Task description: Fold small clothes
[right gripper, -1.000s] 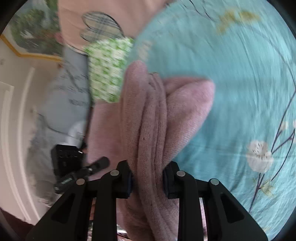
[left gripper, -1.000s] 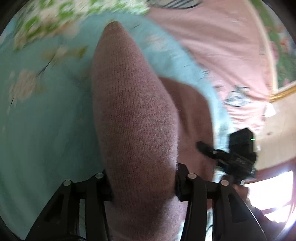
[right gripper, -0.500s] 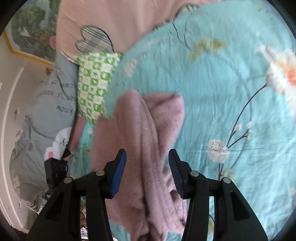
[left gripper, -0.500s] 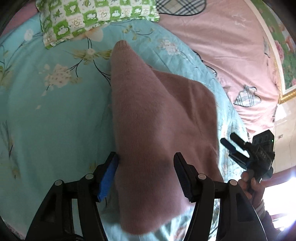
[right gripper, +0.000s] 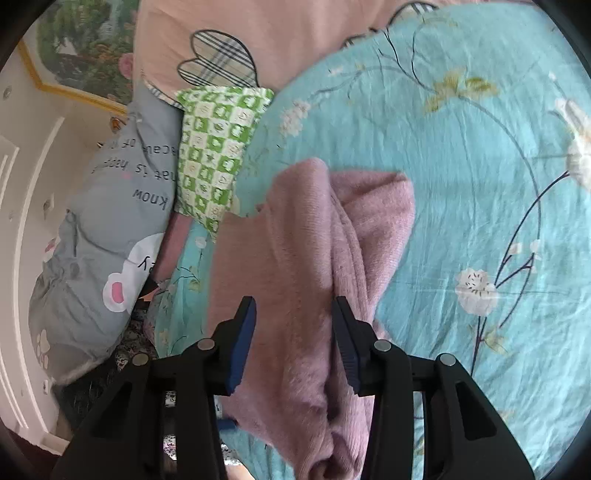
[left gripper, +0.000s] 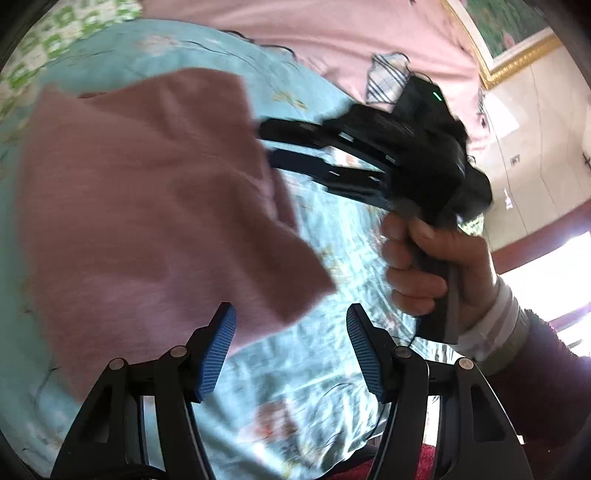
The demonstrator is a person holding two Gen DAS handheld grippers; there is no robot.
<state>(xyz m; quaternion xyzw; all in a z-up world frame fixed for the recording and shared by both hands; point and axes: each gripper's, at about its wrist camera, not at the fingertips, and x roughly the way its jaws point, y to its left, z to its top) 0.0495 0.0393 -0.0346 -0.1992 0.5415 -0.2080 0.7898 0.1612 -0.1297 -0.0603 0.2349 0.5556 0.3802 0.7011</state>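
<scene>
A pink knit garment (left gripper: 147,206) lies folded on the turquoise flowered bedsheet (left gripper: 332,369). My left gripper (left gripper: 291,350) is open over bare sheet, off the garment's lower right corner, with nothing between its blue pads (left gripper: 218,350). My right gripper (left gripper: 267,144) reaches in from the right, held by a hand (left gripper: 424,266), its fingertips at the garment's right edge. In the right wrist view the right gripper (right gripper: 293,339) hovers over the garment (right gripper: 306,258). Its jaws are closing, the cloth shows in the gap between them, and the pads do not press on it.
A green checked cushion (right gripper: 214,147) and a grey printed pillow (right gripper: 110,221) lie at the bed's far left side. Behind them are a pink pillow (right gripper: 258,26) with a plaid patch and a framed picture (right gripper: 81,48). A sleeve (left gripper: 535,369) fills the left view's lower right.
Both grippers have let go of the pink garment, which now lies on the sheet. The left gripper has opened and swung away to the garment's right. The right gripper has lifted a little.
</scene>
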